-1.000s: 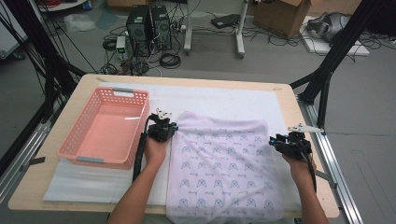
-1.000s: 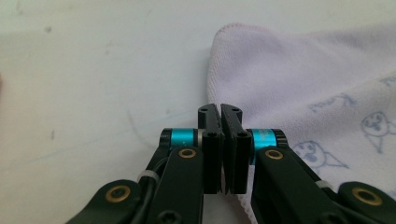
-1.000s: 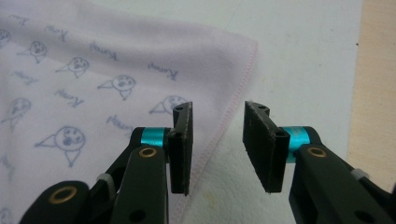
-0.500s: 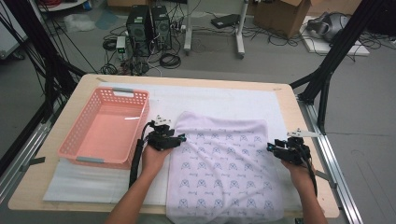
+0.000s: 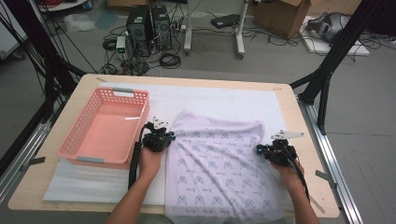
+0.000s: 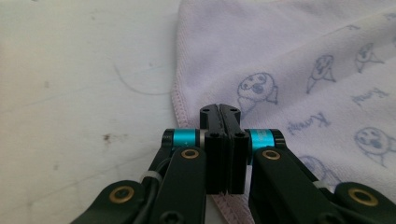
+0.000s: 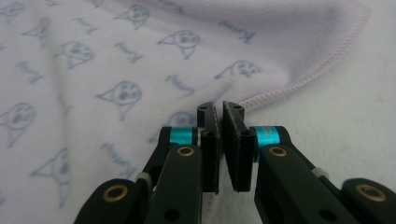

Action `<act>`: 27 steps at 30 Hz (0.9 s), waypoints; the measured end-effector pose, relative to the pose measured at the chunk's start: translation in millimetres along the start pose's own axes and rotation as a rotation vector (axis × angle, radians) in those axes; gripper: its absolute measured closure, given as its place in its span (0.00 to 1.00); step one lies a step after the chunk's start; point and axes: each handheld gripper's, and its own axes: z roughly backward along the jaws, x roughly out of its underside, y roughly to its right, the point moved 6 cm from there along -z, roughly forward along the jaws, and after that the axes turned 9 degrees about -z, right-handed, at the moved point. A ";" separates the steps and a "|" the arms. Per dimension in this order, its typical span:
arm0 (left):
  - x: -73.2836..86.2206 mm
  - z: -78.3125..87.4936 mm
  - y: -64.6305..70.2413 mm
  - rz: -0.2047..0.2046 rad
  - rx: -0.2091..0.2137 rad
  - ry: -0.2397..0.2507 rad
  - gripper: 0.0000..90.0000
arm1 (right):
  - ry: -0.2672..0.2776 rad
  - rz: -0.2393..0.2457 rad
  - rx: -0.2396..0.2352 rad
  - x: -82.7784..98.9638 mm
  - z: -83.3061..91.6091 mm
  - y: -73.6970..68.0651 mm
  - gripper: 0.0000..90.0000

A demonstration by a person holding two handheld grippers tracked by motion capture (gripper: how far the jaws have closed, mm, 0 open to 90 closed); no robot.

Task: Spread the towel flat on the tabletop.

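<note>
The left gripper (image 5: 164, 138) sits at the left edge of the lilac towel (image 5: 219, 168), about halfway along that side. In the left gripper view its jaws (image 6: 219, 112) have just come together and are pressed flat against each other at the stitched hem, with the towel's edge (image 6: 184, 100) running under them; whether any cloth is pinched between the pads I cannot tell. The right gripper (image 5: 265, 150) is at the opposite, right edge. Its jaws (image 7: 219, 109) have also just been closing and stand nearly together with a thin slit between the tips, right at the hem (image 7: 299, 84); a grip on the cloth is not clear here either.

The towel, printed with small blue animal faces, lies spread on the white mat (image 5: 210, 100), its long axis running from the far side toward the near edge of the table (image 5: 299, 121), where its near end hangs over. The far end is slightly rumpled. The pink basket (image 5: 100, 156) stands just left of the left gripper, apart from the towel.
</note>
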 end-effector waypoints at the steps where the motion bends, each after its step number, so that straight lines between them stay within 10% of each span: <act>1: 0.0 -0.6 -0.6 0.007 0.000 0.002 0.98 | 0.004 -0.004 0.027 -1.4 -1.9 3.3 0.96; 6: -1.2 1.6 2.8 0.000 0.005 0.032 0.85 | 0.047 -0.067 0.192 -4.1 -0.8 30.1 0.96; 11: 0.4 15.0 13.7 0.006 0.102 0.057 0.62 | 0.078 -0.107 0.162 -3.5 4.5 29.7 0.77; 27: 51.6 70.0 44.3 0.086 0.258 0.031 0.51 | 0.064 -0.123 0.040 55.4 66.6 3.8 0.57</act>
